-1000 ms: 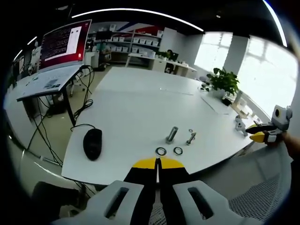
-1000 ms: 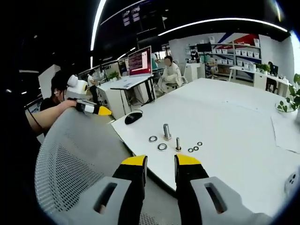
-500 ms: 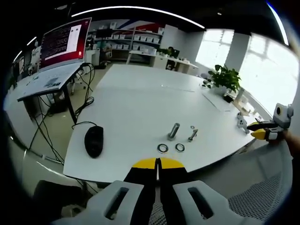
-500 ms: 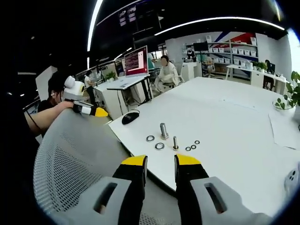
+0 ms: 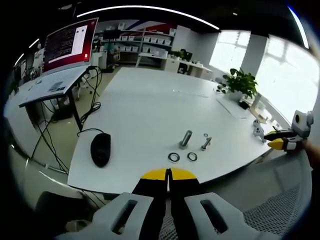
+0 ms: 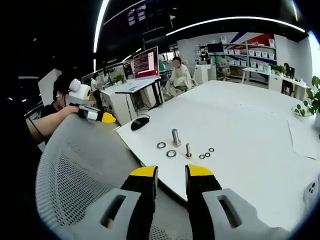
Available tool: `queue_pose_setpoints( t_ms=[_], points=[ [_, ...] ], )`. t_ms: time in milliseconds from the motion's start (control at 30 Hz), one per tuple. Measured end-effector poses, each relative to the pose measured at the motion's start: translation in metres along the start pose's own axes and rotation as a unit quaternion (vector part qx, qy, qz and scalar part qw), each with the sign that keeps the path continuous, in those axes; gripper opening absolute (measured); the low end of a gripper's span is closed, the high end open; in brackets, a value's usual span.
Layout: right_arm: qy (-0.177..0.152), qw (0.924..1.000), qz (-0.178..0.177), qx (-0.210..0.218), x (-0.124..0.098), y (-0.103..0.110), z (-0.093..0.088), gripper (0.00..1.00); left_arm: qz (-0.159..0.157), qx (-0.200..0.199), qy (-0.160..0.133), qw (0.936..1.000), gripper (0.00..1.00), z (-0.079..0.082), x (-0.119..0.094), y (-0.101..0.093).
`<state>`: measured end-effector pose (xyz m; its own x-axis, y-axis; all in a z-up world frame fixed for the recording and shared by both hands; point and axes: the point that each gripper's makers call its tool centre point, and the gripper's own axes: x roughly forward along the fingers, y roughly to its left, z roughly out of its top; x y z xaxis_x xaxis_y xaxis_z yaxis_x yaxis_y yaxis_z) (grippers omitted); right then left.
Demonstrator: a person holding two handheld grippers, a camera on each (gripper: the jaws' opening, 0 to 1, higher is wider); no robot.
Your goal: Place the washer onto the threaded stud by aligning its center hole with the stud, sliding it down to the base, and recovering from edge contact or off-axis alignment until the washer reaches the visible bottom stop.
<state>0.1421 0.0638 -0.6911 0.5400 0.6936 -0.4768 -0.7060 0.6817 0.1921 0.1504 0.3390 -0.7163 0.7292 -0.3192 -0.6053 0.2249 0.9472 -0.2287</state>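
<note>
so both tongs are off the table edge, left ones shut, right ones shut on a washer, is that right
Not quite. In the right gripper view the right tongs stand open with nothing between them; the washers lie on the white table beside the studs. The left tongs are shut, as you said.

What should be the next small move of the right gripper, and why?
Probably carry the right gripper forward to a large washer. Its jaws stand open and empty over the chair back, and the washers lie flat on the table beside the taller stud.
</note>
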Motion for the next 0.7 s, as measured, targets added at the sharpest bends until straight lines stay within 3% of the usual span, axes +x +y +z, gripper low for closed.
queue_pose_setpoints(
  t_ms=[67,133,200,367,500,600,700],
  points=[
    [-0.008,0.9997,0.023,0.005,0.001,0.008,0.003,0.26,-0.001,0.0,-0.001,1.0,0.0,0.0,0.0,0.0],
    [0.019,0.9991,0.036,-0.005,0.003,0.013,-0.004,0.26,-0.002,-0.001,-0.002,1.0,0.0,0.0,0.0,0.0],
    [0.02,0.9987,0.042,-0.02,0.004,0.016,-0.002,0.26,-0.002,-0.003,-0.001,1.0,0.0,0.0,0.0,0.001],
    [0.031,0.9951,0.093,0.014,0.007,0.022,0.007,0.26,-0.002,-0.006,-0.004,1.0,0.0,0.001,0.0,0.0],
    [-0.003,0.9976,0.067,0.014,0.011,0.0,0.031,0.25,-0.005,-0.008,-0.004,0.9999,0.0,0.002,0.001,0.0],
    [0.003,0.9975,0.067,0.019,0.014,-0.012,0.041,0.25,-0.007,-0.005,-0.001,1.0,0.0,0.001,0.001,-0.001],
    [0.02,0.9967,0.079,-0.004,0.018,-0.019,0.046,0.26,-0.004,-0.008,-0.008,0.9999,0.0,0.002,0.0,-0.001]
  ],
)
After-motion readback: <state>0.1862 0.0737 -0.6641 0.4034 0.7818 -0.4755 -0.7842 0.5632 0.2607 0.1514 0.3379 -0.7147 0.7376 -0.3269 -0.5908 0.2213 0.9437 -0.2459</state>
